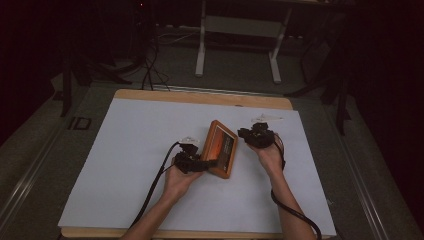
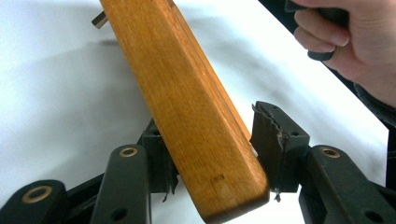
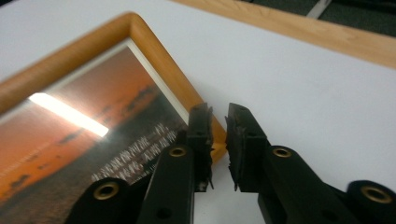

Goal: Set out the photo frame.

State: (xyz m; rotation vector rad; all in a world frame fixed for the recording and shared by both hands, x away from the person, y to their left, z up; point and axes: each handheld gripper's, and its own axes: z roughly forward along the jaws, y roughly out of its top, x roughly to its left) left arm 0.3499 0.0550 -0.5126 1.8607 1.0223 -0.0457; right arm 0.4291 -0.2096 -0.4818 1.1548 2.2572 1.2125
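A wooden picture frame (image 1: 222, 147) with an orange sunset photo sits at the middle of the white sheet, tilted up on one side. My left gripper (image 1: 212, 162) holds its near corner. In the left gripper view the frame's thick edge (image 2: 187, 93) stands between the jaws, and my left gripper (image 2: 210, 154) has both pads against it. My right gripper (image 1: 245, 134) hovers at the frame's right side. In the right gripper view its jaws stand a narrow gap apart over the frame's rim (image 3: 154, 51), and my right gripper (image 3: 218, 116) grips nothing.
A white sheet (image 1: 125, 165) covers the wooden table (image 1: 200, 97), whose edge shows at the back. A small pale scrap (image 1: 267, 118) lies beyond the right gripper. Black cables trail from both grippers toward the front. Desk legs (image 1: 201, 45) stand on the dark floor behind.
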